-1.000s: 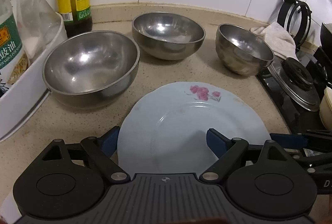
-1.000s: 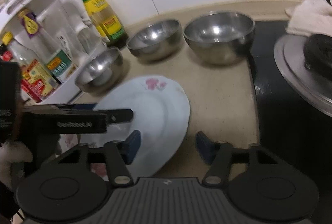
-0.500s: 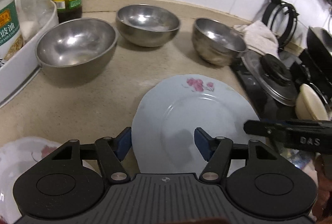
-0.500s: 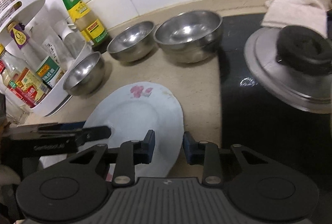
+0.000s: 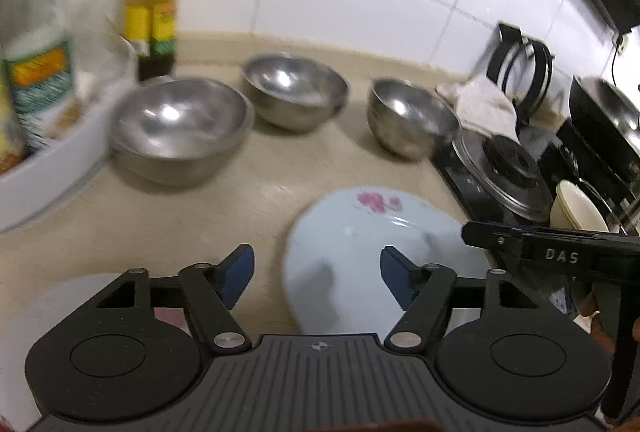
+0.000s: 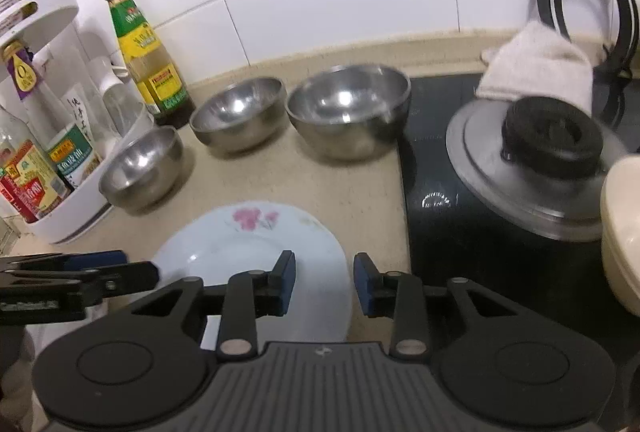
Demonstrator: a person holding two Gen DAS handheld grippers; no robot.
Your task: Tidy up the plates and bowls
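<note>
A pale blue plate with a pink flower (image 5: 360,252) (image 6: 256,256) lies on the beige counter. My left gripper (image 5: 316,272) is open above the plate's left edge, touching nothing. My right gripper (image 6: 324,282) is partly open, its jaws on either side of the plate's right rim without clearly pinching it. Three steel bowls stand in a row behind: a large one (image 5: 180,131) (image 6: 140,167), a middle one (image 5: 294,91) (image 6: 238,113) and a right one (image 5: 412,119) (image 6: 348,111). A second white plate (image 5: 64,296) shows at lower left.
A white turntable rack (image 6: 60,199) with bottles stands left, a sauce bottle (image 6: 148,59) beside it. A black stove (image 6: 480,232) with a pot lid (image 6: 536,175) and a cloth (image 6: 536,67) is right. A cream bowl (image 6: 624,232) sits at the far right.
My left gripper has shifted left and back, off the plate's middle. My right gripper has opened a little and now straddles the plate's right rim.
</note>
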